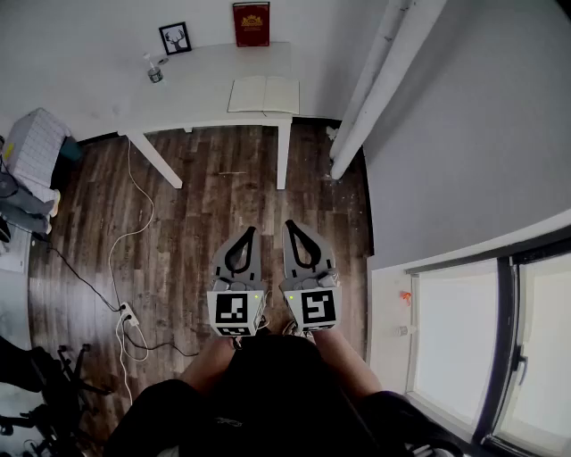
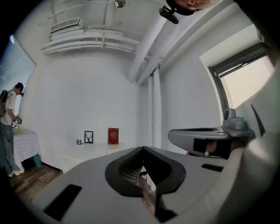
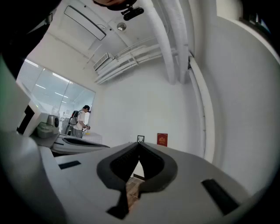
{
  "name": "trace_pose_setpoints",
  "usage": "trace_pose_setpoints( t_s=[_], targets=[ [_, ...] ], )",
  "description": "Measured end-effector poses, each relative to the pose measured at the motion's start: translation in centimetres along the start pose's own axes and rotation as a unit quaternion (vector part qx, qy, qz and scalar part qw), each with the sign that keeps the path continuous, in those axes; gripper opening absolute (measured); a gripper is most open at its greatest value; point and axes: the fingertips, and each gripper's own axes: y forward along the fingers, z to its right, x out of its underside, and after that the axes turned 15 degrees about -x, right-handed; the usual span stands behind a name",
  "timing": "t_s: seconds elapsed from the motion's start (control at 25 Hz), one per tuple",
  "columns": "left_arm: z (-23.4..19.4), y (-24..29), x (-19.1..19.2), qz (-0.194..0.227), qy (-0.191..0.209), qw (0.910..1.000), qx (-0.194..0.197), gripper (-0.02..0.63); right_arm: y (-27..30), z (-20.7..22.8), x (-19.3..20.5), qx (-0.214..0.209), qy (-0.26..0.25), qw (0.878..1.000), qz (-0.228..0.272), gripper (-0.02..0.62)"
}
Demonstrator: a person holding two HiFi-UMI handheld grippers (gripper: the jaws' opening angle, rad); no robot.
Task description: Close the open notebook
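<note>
Shut and empty, my grey left tongs (image 1: 247,234) and right tongs (image 1: 293,227) hang well short of the white table (image 1: 205,107). Only the head view shows the one open cream notebook (image 1: 263,94) on it, with one red book (image 1: 252,24) behind.

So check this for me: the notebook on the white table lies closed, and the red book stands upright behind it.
Not right. The notebook lies open with its pages spread flat, not closed; the head view shows this. The rest holds: it is on the white table, and the red book stands upright behind it.
</note>
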Motion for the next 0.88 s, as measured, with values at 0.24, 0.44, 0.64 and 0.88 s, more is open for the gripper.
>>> trace_pose_setpoints(
  t_s=[0.24,0.44,0.64,0.88],
  targets=[
    [-2.4,1.4,0.1,-0.007,-0.008,0.9997,-0.020,0.002,3.4,-1.2,0.7,-0.032,0.011,0.999,-0.002,0.023],
    [-7.2,2.2,0.6,-0.011,-0.010,0.9973,-0.072,0.002,8.4,-3.8,1.0,-0.089,0.018,0.996,0.011,0.023],
    [-14.0,3.1,1.5,-0.025,-0.021,0.9897,-0.140,0.002,14.5,-8.0,1.2,-0.166,0.018,0.986,0.007,0.025],
    [-23.5,4.2,2.6,-0.040,-0.033,0.9776,-0.204,0.002,23.3,-13.4,2.0,-0.238,0.034,0.971,0.005,0.025]
  ],
)
